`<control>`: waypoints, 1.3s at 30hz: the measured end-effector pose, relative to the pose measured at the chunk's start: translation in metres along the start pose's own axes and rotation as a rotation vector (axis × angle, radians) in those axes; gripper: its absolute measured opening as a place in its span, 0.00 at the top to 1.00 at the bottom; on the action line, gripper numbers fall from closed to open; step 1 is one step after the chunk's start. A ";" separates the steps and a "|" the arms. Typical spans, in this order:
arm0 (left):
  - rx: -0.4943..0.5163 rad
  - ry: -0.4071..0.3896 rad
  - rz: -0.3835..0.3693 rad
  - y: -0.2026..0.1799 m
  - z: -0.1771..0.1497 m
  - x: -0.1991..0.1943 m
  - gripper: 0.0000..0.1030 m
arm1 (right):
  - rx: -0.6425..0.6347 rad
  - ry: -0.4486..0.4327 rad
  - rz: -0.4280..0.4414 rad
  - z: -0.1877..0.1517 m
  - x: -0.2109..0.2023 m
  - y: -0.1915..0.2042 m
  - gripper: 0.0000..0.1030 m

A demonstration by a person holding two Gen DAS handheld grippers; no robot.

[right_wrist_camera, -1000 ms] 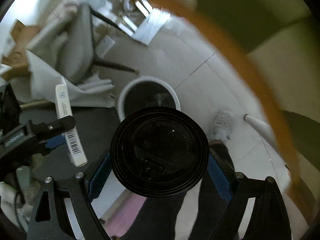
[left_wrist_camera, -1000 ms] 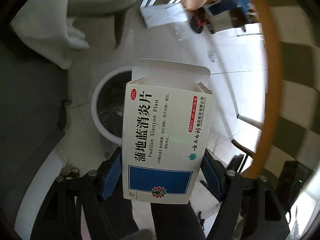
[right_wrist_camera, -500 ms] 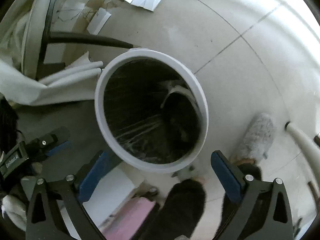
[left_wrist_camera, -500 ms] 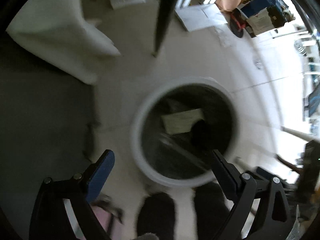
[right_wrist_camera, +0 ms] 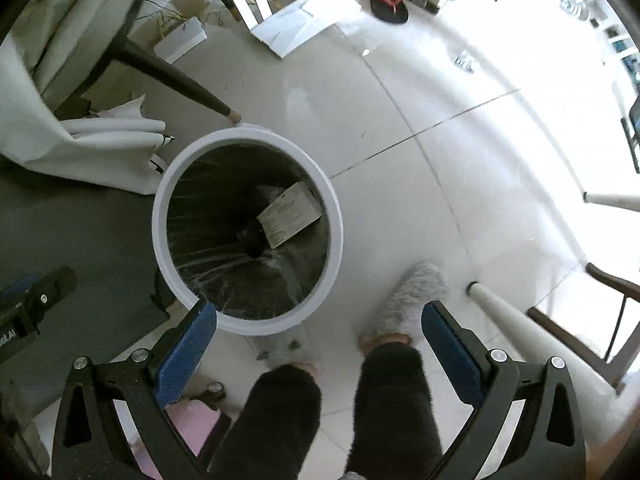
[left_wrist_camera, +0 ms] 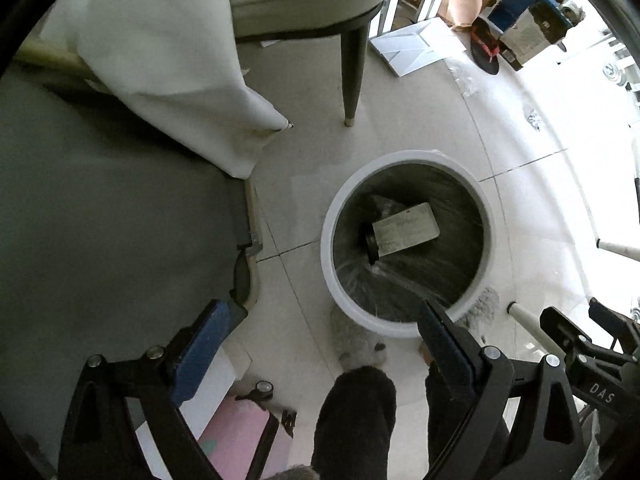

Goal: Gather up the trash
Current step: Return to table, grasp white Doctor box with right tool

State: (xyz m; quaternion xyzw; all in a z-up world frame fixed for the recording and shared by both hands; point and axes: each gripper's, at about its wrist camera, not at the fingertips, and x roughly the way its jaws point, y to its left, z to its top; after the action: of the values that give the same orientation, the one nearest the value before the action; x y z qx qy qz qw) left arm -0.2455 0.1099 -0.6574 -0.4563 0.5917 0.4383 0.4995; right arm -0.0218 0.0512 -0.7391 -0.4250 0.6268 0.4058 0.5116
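Note:
A round white trash bin (left_wrist_camera: 486, 236) (right_wrist_camera: 160, 240) with a dark liner stands on the tiled floor below both grippers. Inside it lie a pale medicine box (left_wrist_camera: 406, 229) (right_wrist_camera: 290, 214) and a dark cup (left_wrist_camera: 371, 245) (right_wrist_camera: 250, 240) partly under the box. My left gripper (left_wrist_camera: 326, 318) points down beside the bin's near rim, open, with nothing between its blue pads. My right gripper (right_wrist_camera: 320, 322) also points down, open and empty, with the bin ahead to its left. The right gripper's black frame (left_wrist_camera: 580, 352) shows at the left wrist view's right edge.
A person's dark-trousered legs (right_wrist_camera: 388, 408) and fluffy grey slippers (right_wrist_camera: 404, 300) stand just beside the bin. A chair leg (left_wrist_camera: 352, 76), hanging white cloth (left_wrist_camera: 168, 72), a grey surface (left_wrist_camera: 100, 220), white table legs (right_wrist_camera: 504, 312), and boxes and papers (left_wrist_camera: 416, 46) surround it.
Both grippers opened: the medicine box left the left one and the black-lidded cup left the right one, and both now lie in the bin. Both hands sank toward the bin.

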 end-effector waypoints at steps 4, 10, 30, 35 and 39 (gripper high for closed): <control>0.000 -0.006 -0.011 0.001 -0.008 -0.027 0.07 | -0.012 -0.017 0.000 -0.006 -0.036 0.003 0.00; 0.000 -0.015 -0.029 0.004 -0.026 -0.080 0.07 | -0.035 -0.051 0.012 -0.021 -0.096 0.010 0.00; 0.129 -0.272 -0.042 -0.023 -0.063 -0.311 0.07 | 0.061 -0.211 0.173 -0.082 -0.352 -0.010 0.00; 0.229 -0.372 -0.044 -0.092 -0.037 -0.368 0.03 | 0.321 -0.291 0.221 -0.075 -0.422 -0.098 0.00; 0.277 -0.388 -0.041 -0.167 -0.002 -0.388 0.00 | 0.579 -0.323 0.197 -0.059 -0.442 -0.201 0.00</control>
State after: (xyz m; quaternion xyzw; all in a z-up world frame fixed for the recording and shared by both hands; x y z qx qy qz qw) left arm -0.0501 0.1147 -0.2830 -0.3024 0.5296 0.4221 0.6707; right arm 0.2022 -0.0144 -0.3095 -0.1300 0.6650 0.3205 0.6619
